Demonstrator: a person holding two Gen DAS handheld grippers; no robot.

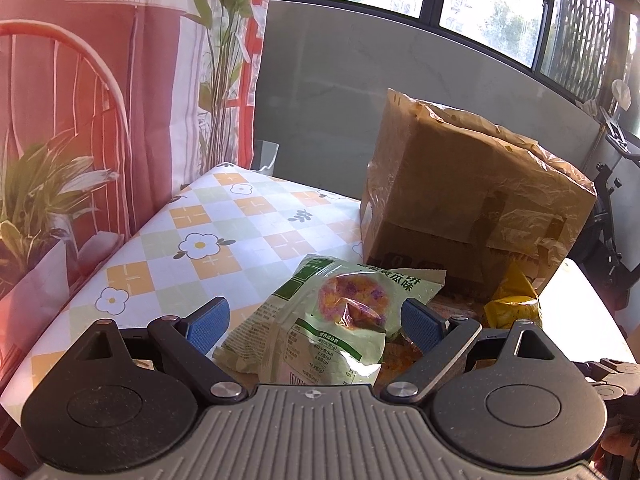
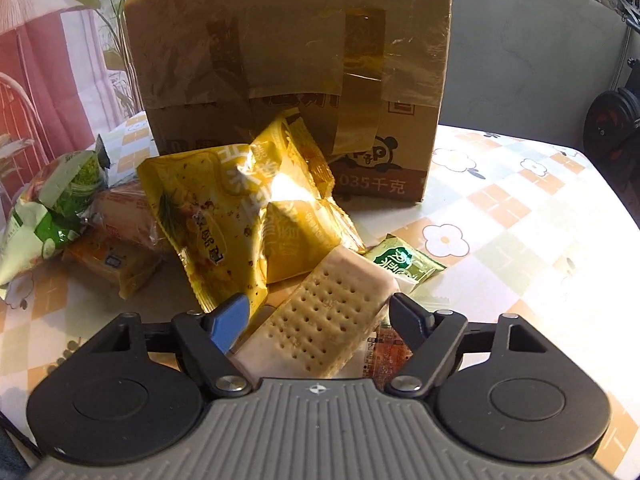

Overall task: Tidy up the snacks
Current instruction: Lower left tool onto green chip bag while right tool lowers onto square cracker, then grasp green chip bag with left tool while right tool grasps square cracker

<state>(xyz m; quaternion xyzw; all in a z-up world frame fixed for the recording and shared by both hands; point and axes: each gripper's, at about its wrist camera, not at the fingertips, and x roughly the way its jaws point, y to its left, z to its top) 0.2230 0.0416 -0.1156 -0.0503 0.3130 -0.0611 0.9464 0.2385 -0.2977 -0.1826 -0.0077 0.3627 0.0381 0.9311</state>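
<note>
A taped cardboard box [image 1: 468, 192] stands on the flowered tablecloth [image 1: 208, 224]; it also fills the back of the right wrist view [image 2: 292, 60]. My left gripper [image 1: 314, 326] is open, its blue pads either side of a green snack bag [image 1: 332, 316]. My right gripper [image 2: 318, 320] is open around a clear-wrapped cracker pack [image 2: 320, 320]. Yellow snack bags [image 2: 240, 208] are piled in front of the box. The green bag [image 2: 52, 208] also shows at the left of the right wrist view.
Orange wrapped snacks [image 2: 116, 248] lie beside the yellow bags, and a small green sachet [image 2: 404, 262] lies to their right. A yellow bag [image 1: 512, 300] sits by the box. A printed curtain [image 1: 120, 80] hangs left; a grey wall [image 1: 340, 88] is behind the table.
</note>
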